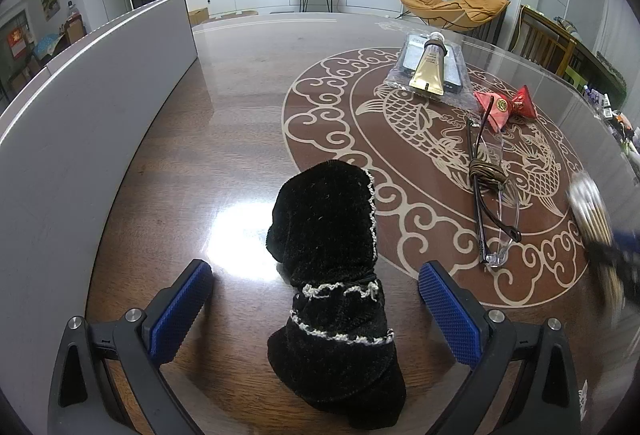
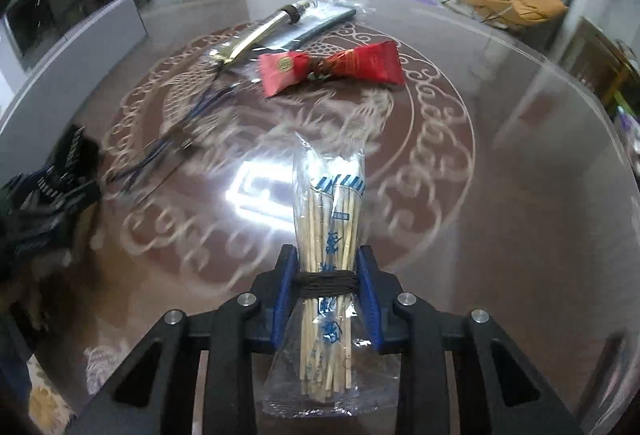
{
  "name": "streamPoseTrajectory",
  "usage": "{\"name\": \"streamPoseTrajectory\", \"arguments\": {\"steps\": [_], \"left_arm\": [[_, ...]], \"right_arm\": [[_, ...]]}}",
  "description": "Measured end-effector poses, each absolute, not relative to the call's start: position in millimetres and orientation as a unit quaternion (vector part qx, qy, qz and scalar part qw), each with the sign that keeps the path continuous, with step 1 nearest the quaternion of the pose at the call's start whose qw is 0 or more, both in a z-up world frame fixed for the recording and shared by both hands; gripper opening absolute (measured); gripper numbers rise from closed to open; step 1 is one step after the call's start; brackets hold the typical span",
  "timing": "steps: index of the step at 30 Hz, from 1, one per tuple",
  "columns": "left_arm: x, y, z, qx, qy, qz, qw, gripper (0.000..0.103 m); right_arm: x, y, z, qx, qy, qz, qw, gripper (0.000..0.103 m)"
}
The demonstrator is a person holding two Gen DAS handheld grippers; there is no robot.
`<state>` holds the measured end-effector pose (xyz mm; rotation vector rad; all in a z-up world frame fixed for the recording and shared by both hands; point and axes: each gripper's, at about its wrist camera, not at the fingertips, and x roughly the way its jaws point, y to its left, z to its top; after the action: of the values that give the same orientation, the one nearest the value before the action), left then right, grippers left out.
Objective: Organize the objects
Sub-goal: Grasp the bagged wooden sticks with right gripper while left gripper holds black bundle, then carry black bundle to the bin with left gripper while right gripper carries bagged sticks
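A black knitted pouch (image 1: 328, 235) with white trim lies on the table between the blue pads of my left gripper (image 1: 316, 271). That gripper is open, and its pads stand well apart from the cloth on both sides. My right gripper (image 2: 327, 253) is shut on a bundle of wooden sticks (image 2: 330, 211). The sticks are in a clear plastic bag, tied round the middle with a dark band, and held above the table. In the left wrist view the same bundle (image 1: 592, 211) shows blurred at the right edge.
The round glass-topped table (image 1: 240, 95) bears a fish pattern. On it lie folded glasses (image 1: 492, 195), a gold tube (image 1: 430, 69) on a bagged dark item (image 1: 452, 75), and red wrapped packets (image 2: 332, 69). A grey panel (image 1: 80, 115) stands along the left.
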<state>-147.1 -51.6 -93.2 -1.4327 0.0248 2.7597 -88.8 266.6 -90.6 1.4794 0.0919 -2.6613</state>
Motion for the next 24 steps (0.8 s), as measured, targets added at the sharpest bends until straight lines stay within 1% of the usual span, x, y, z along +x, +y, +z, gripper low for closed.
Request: {"name": "streamPoseTrajectory", "arguments": {"steps": [2,3,4,5,6,8,9,10,11,24], "left_arm": [[-147,-52,-93,-0.461,0.008,0.887,0.016,0.103],[-147,-52,-93,-0.461,0.008,0.887,0.016,0.103],[-147,-53,-93,-0.461,0.008,0.887,0.016,0.103],[-147,-52,-93,-0.461,0.008,0.887,0.016,0.103],[-147,-52,-93,-0.461,0.008,0.887,0.016,0.103],[-147,-52,-94,-0.461,0.008,0.887,0.016,0.103],[-147,-52,-93,-0.461,0.008,0.887,0.016,0.103],[-147,-52,-93,-0.461,0.008,0.887,0.016,0.103],[-147,-52,-94,-0.461,0.008,0.887,0.016,0.103],[-147,-52,-93,-0.460,0.008,0.888,0.016,0.103]], "right_arm": [[-79,267,-91,0.464,0.017,-0.885,0.040,0.036],[-76,267,-94,0.455,0.013,-0.890,0.036,0.052],[-76,267,-98,0.452,0.010,-0.891,0.034,0.074],[-76,267,-102,0.451,0.008,-0.892,0.035,0.080],[-77,266,-103,0.444,0.010,-0.895,0.036,0.083],[-81,263,-103,0.447,0.016,-0.894,0.037,0.083],[-85,255,-105,0.449,0.019,-0.892,0.042,0.089],[-82,248,-106,0.453,0.023,-0.890,0.044,0.098],[-85,244,-109,0.462,0.031,-0.885,0.044,0.103],[-90,243,-111,0.460,0.030,-0.887,0.041,0.103]]}}
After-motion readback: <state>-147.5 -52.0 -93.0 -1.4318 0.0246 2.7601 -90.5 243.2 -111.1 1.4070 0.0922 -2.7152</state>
